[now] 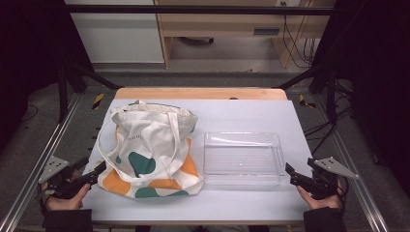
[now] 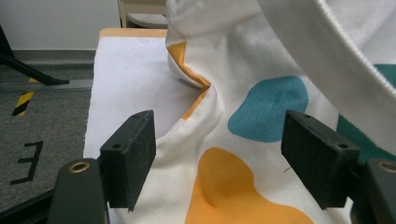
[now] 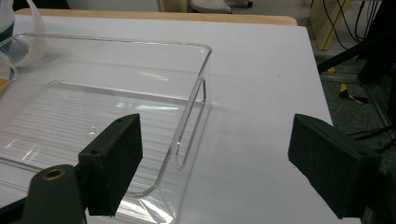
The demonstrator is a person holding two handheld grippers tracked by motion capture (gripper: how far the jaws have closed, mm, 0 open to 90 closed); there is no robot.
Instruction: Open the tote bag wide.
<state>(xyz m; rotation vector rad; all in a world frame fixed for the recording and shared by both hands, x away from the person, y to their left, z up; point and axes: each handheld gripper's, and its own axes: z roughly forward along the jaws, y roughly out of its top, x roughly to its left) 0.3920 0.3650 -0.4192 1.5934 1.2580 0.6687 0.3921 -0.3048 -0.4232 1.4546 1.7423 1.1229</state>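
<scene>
Between the left tongs' (image 2: 219, 158) spread jaws lies the tote bag (image 2: 243, 140).

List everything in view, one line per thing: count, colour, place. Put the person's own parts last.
tote bag: one, cream with teal and orange blobs, left half of the mat, lying flat.
tray: one, clear plastic, empty, right of the bag.
mat: one, white, covering the tabletop.
table: one, light wood, edge showing at the far side.
left gripper: one, black, near left corner at the bag's edge, jaws open.
right gripper: one, black, near right corner by the tray, jaws open.
</scene>
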